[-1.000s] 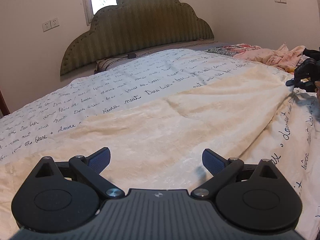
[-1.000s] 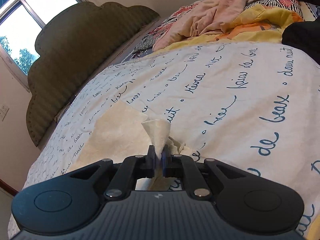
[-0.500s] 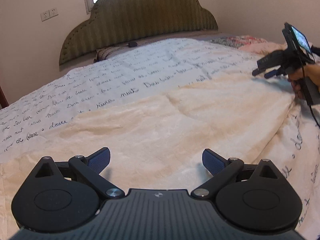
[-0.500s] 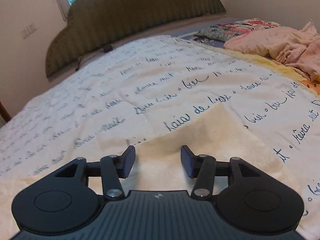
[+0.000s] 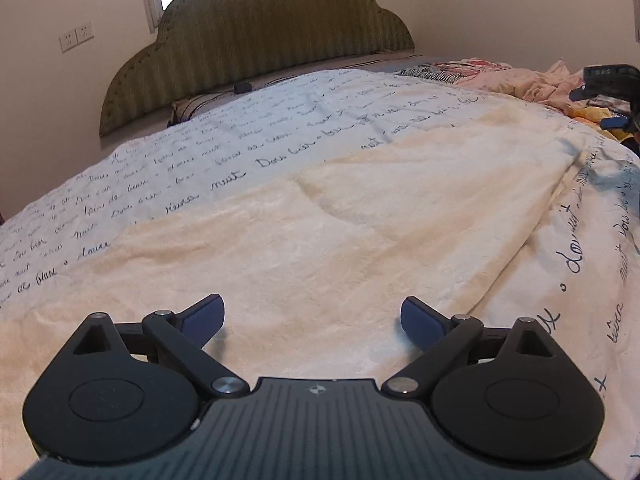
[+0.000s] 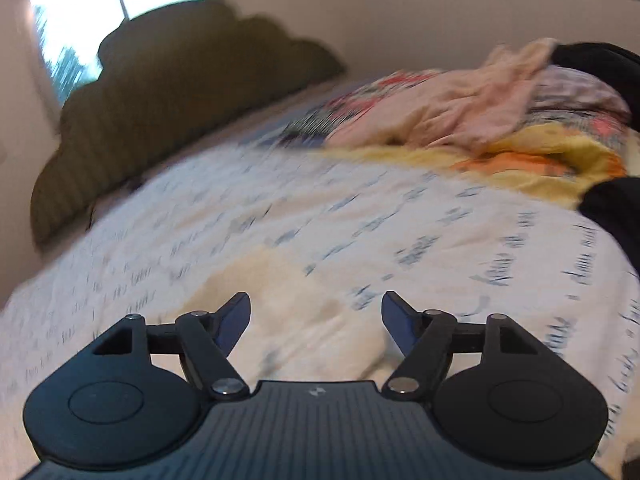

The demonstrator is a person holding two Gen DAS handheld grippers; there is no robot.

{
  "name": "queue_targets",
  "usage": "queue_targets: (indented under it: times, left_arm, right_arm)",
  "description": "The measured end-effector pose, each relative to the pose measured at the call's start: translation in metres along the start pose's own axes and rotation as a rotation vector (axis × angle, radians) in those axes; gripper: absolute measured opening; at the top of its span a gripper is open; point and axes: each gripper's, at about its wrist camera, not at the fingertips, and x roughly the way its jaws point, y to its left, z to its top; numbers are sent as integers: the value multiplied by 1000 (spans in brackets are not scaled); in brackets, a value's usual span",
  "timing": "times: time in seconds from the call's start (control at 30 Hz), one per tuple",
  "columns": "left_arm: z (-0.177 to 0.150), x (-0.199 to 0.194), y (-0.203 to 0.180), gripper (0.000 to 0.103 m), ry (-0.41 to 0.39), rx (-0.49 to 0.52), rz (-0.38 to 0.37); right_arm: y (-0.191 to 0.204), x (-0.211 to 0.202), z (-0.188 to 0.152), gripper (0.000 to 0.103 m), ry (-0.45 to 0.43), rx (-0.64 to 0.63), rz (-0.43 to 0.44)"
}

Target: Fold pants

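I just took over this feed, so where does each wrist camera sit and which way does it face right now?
Left wrist: low over the cream pants, facing the headboard; open left gripper shows, right gripper at far right.
Right wrist: blurred, above the pants, facing the clothes pile; open right gripper shows.
Shared: pants, headboard, lettered bedspread.

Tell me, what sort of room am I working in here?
A bedroom, most likely: a padded headboard, a bed with a script-printed cover, and loose clothes heaped on it.
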Motion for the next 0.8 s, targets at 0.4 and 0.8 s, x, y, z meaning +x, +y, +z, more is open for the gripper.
queue_targets:
  times: [0.4,0.8]
  left_arm:
    - [14,-24,5,98,-92,-43,27]
    - [19,-29,22,98,-82,-120,10]
  right_arm:
    - [-54,5,-35,75,244,367,309]
    - [-42,42,-31,31,146,406,243]
